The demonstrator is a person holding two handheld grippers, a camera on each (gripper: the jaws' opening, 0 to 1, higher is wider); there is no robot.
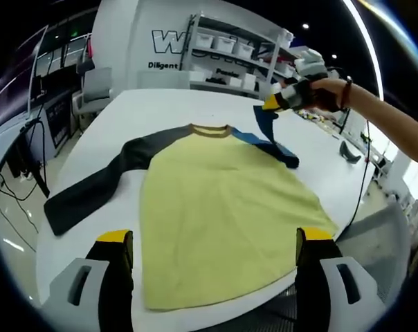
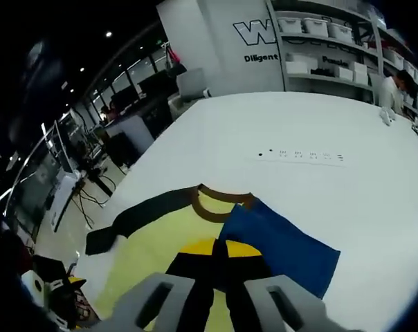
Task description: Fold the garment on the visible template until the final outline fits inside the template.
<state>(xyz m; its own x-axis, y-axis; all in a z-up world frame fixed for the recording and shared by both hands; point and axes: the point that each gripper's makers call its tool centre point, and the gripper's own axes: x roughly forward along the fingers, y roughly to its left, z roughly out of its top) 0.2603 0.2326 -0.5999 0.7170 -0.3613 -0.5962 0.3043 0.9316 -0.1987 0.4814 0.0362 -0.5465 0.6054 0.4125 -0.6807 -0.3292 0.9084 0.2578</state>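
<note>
At the upper right, the right tongs (image 1: 270, 104) are pinching the blue sleeve (image 1: 268, 135) shut and lifting it, so it could be slipping out, while the left tongs (image 1: 212, 252) are gaping open, holding nothing.

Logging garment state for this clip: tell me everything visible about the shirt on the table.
The shirt is a soft knit with a pale yellow body, brown collar, one dark grey long sleeve lying stretched out flat, and one blue sleeve. It lies spread on the white table, its hem near the table edge. The right gripper is shut on the blue sleeve, lifting it over the body. The left gripper hovers open over the hem.
</note>
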